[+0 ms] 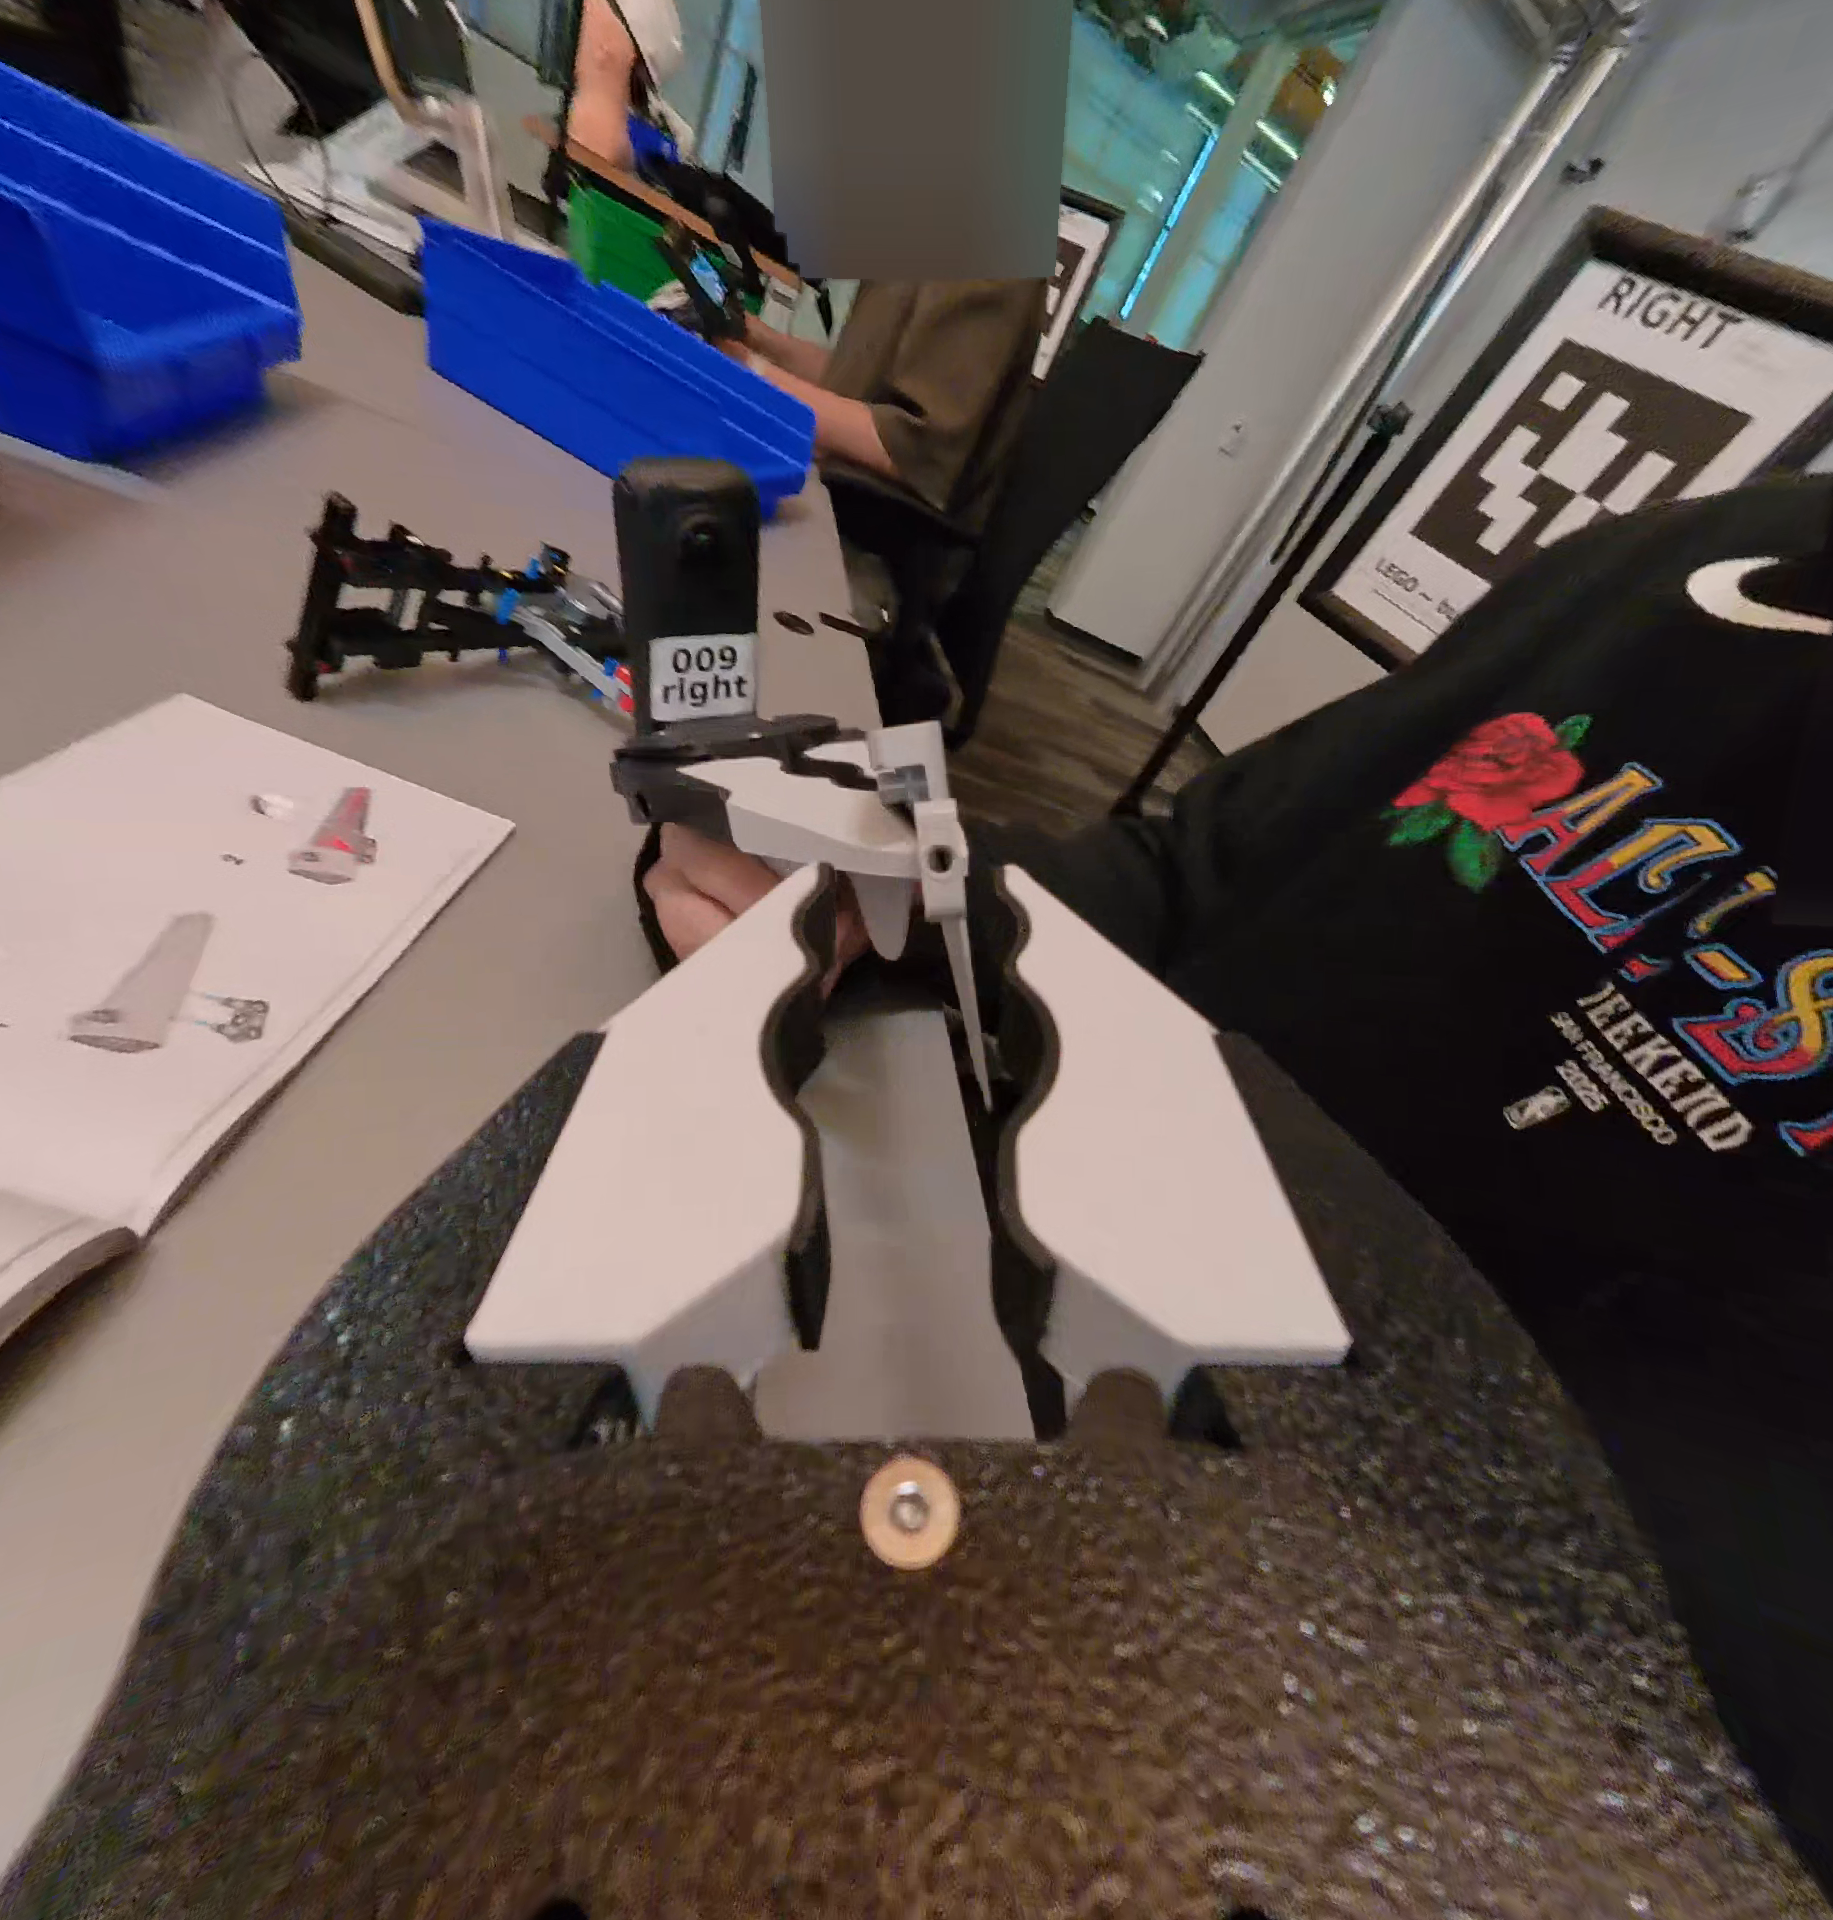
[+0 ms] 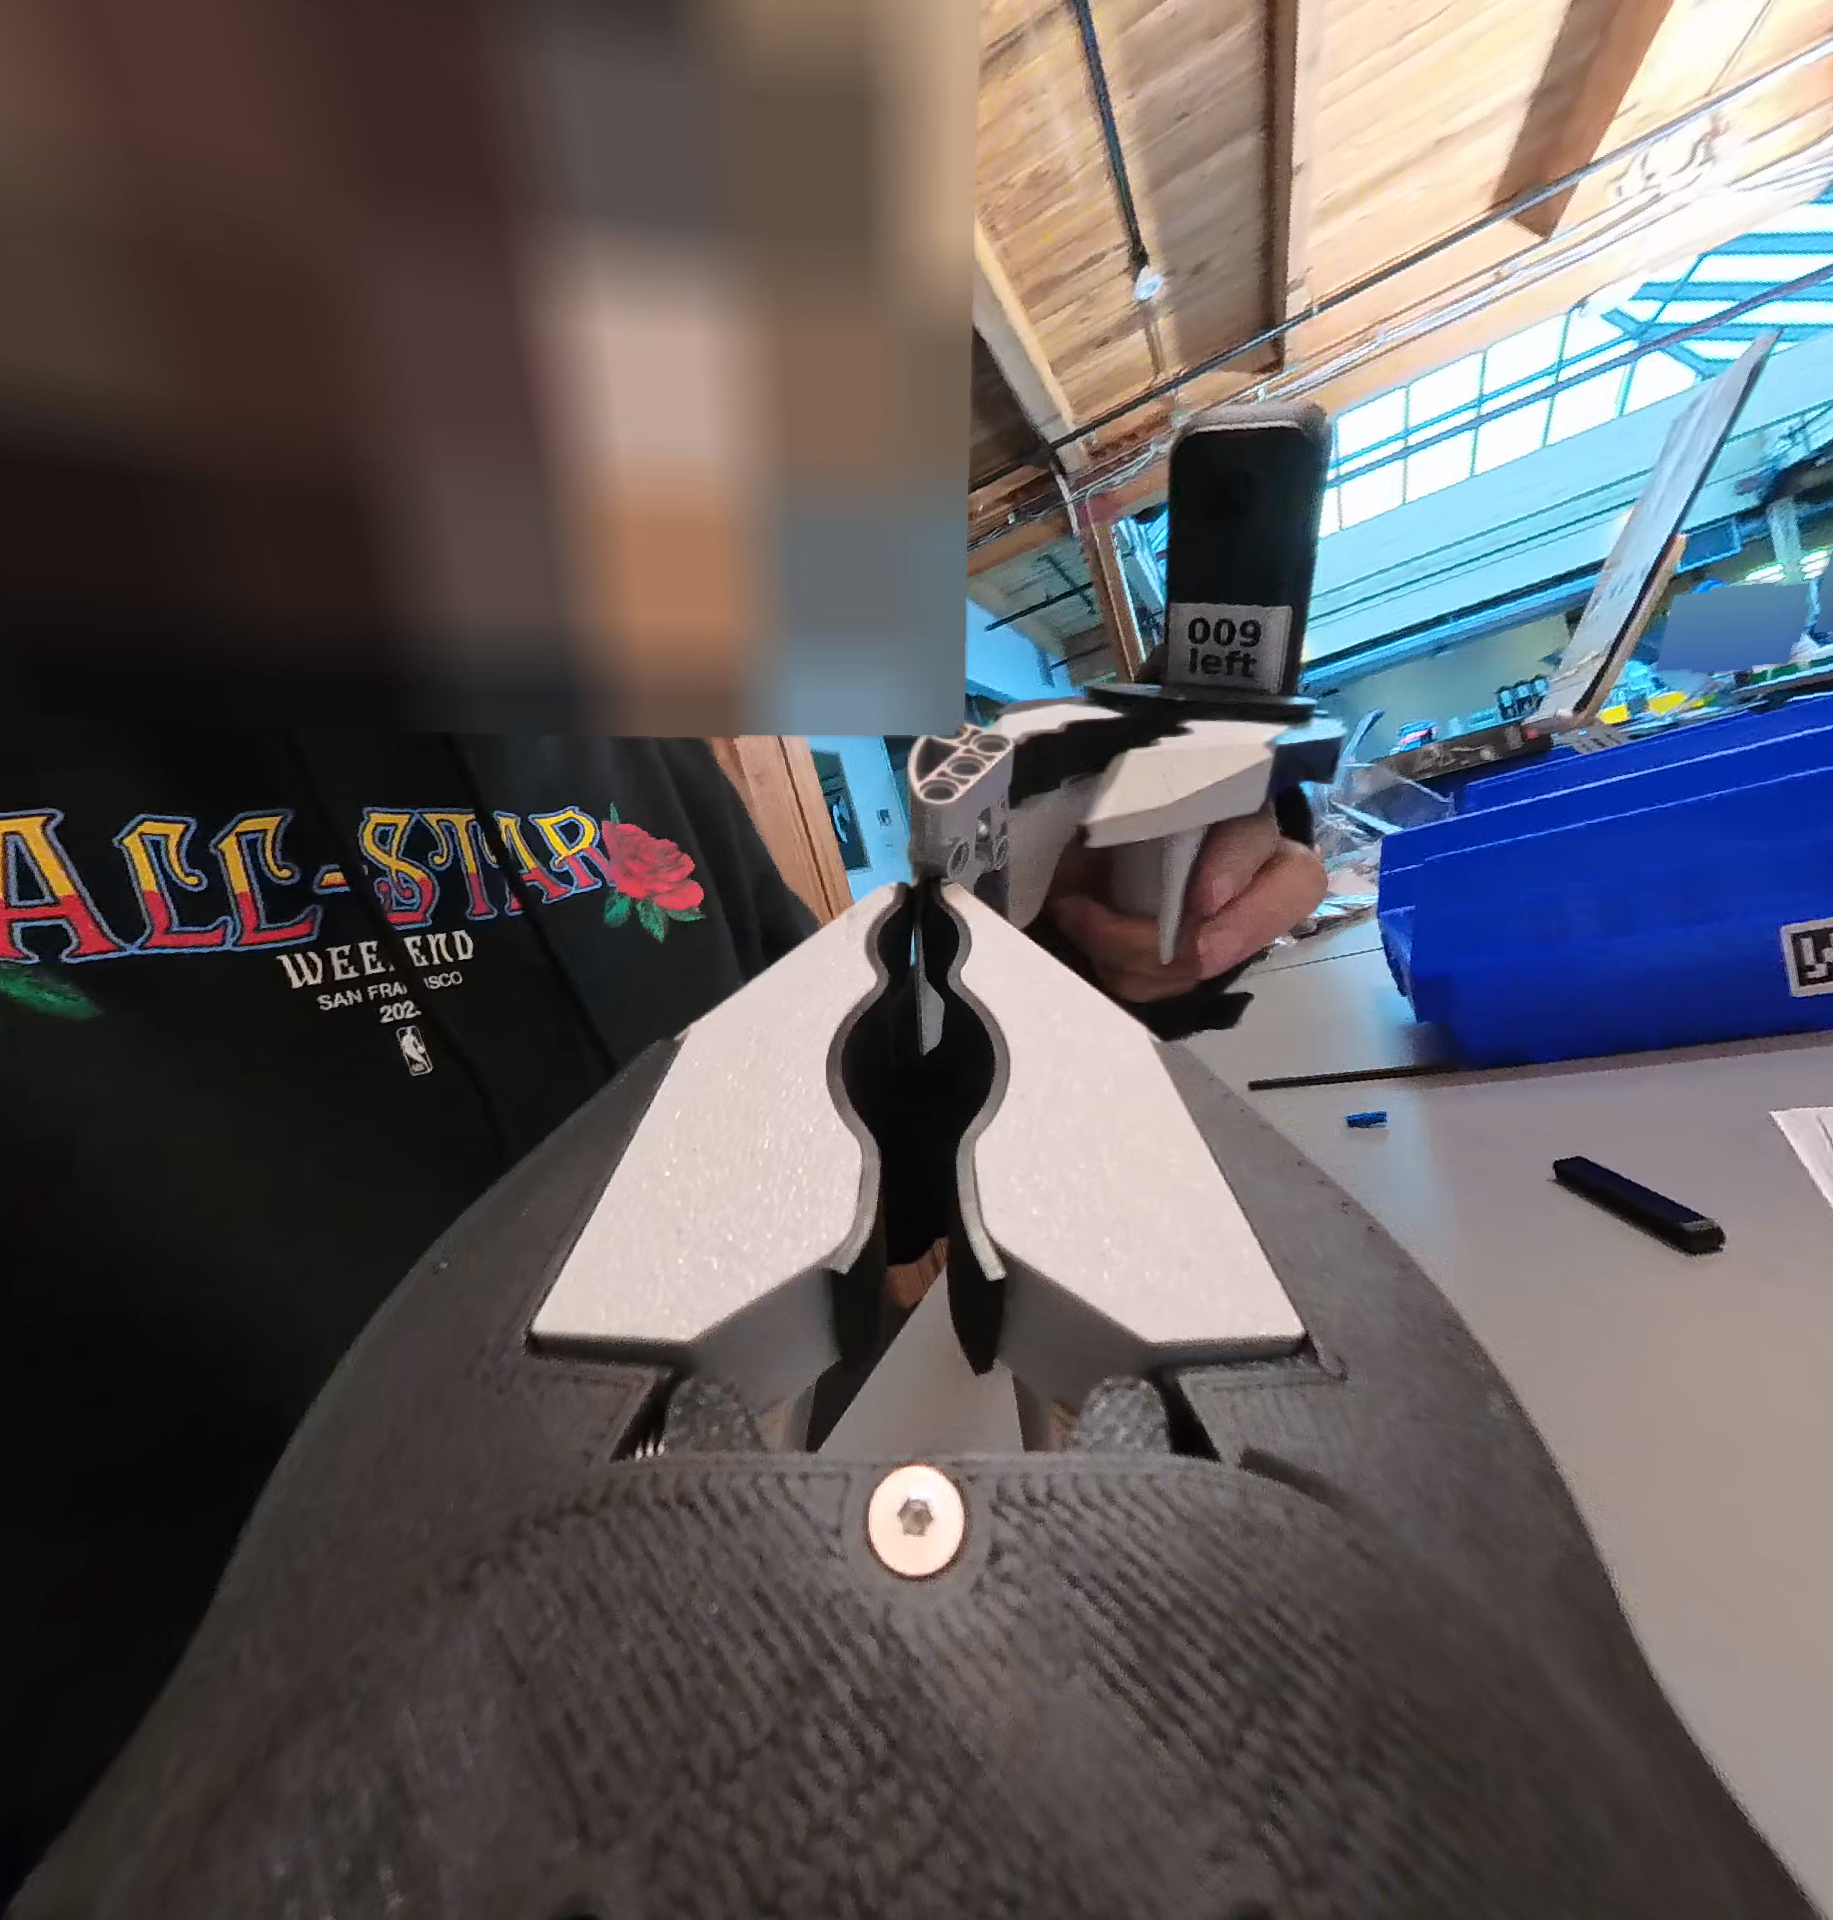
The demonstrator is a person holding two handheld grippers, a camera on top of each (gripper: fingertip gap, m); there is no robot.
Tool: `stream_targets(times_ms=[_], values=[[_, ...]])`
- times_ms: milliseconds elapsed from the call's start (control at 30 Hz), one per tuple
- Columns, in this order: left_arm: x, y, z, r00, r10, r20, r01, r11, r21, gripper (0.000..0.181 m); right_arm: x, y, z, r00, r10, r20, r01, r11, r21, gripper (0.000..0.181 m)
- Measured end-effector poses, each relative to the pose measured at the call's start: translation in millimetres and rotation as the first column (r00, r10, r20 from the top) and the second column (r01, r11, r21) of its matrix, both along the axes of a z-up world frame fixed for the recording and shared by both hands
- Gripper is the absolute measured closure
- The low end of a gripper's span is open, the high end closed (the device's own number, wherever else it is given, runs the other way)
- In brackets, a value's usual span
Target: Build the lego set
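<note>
Lego build: mid-assembly, panel held in air.
Both grippers, left (image 1: 907, 914) and right (image 2: 927, 899), pinch the grey panel (image 1: 941, 831). Black frame (image 1: 444, 608) lies far left, unfinished; manual (image 1: 164, 935) open.

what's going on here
A person is building a lego set with two handheld grippers. The right gripper is shut on a thin grey lego piece, held in the air at the left gripper; whether that one clamps it is unclear. A black partial build and an open instruction booklet lie on the table.
</note>
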State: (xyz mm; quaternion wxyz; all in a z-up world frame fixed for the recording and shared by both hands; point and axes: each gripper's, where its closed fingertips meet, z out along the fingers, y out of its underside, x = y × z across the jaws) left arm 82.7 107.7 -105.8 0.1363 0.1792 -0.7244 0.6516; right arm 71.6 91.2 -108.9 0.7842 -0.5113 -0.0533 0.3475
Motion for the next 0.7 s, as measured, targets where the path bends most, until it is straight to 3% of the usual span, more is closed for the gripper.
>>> stream_targets(times_ms=[67, 400, 600, 700], values=[[-3.0, -1.5, -1.2, 1.000, -0.009, 0.019, 0.009, 1.000, 0.019, 0.167, 0.3, 1.2, -0.6, 1.000, 0.001, -0.002, -0.001, 1.000, -0.008, 0.181], [-1.8, 0.7, -4.7, 1.000, 0.013, 0.026, -0.015, 0.998, 0.064, 0.176, 1.1, 9.9, -4.5, 1.000, -0.015, -0.004, 0.014, 0.998, -0.057, 0.181], [19.6, 1.3, -5.9, 0.993, 0.113, -0.019, -0.113, 0.994, 0.010, 0.177, 27.9, 10.5, -2.0, 0.981, -0.171, -0.091, 0.168, 0.985, -0.036, 0.181], [29.6, -2.7, -6.0, 0.987, 0.161, -0.024, -0.161, 0.987, -0.028, 0.177, 37.0, 6.0, -0.3, 0.964, -0.253, -0.081, 0.253, 0.967, -0.016, 0.171]])
